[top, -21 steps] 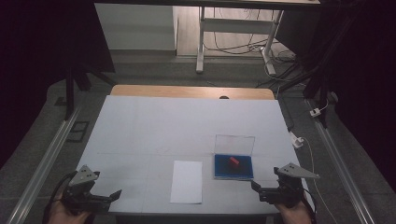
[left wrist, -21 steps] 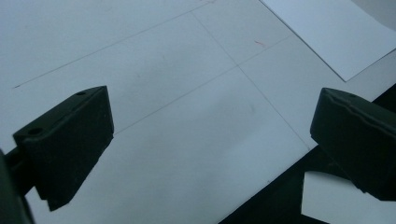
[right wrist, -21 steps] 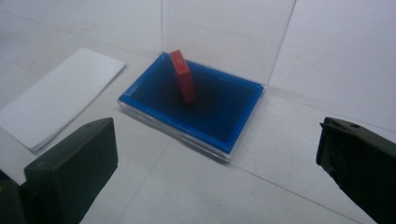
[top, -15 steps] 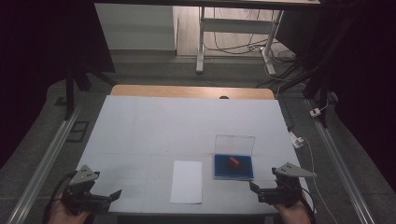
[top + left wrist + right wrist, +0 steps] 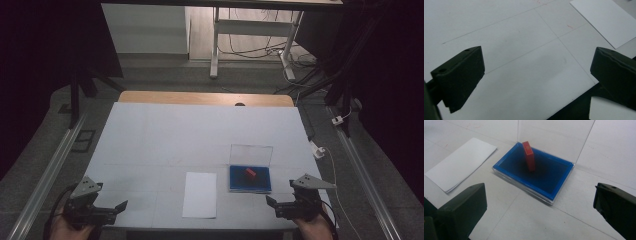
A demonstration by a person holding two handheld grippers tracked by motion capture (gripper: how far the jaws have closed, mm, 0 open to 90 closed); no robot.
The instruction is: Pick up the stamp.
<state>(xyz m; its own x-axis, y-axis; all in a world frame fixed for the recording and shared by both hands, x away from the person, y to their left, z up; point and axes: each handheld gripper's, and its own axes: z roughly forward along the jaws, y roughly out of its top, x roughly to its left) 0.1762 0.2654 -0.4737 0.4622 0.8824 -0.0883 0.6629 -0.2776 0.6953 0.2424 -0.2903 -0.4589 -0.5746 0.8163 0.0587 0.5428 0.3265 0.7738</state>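
A shallow blue tray [image 5: 250, 181] [image 5: 554, 187] with a clear lid [image 5: 251, 154] [image 5: 554, 137] standing up behind it lies on the white table right of centre. A small red block [image 5: 250, 173] [image 5: 529, 156] stands upright in it. A white sheet of paper [image 5: 200, 194] [image 5: 459, 163] [image 5: 605, 21] lies to the tray's left. My right gripper [image 5: 272, 202] [image 5: 539, 215] hovers at the table's near edge just in front of the tray, jaws wide open and empty. My left gripper [image 5: 120, 206] [image 5: 536, 82] hangs open at the near left corner, over bare table.
The white table top [image 5: 190, 140] has a wooden strip at its far edge. Metal rails run along both sides of the table. A white cable and plug [image 5: 318, 150] lie at the right edge. A desk frame [image 5: 250, 40] stands on the floor beyond.
The right gripper has shifted slightly toward the left along the near edge. The left gripper has stayed where it was.
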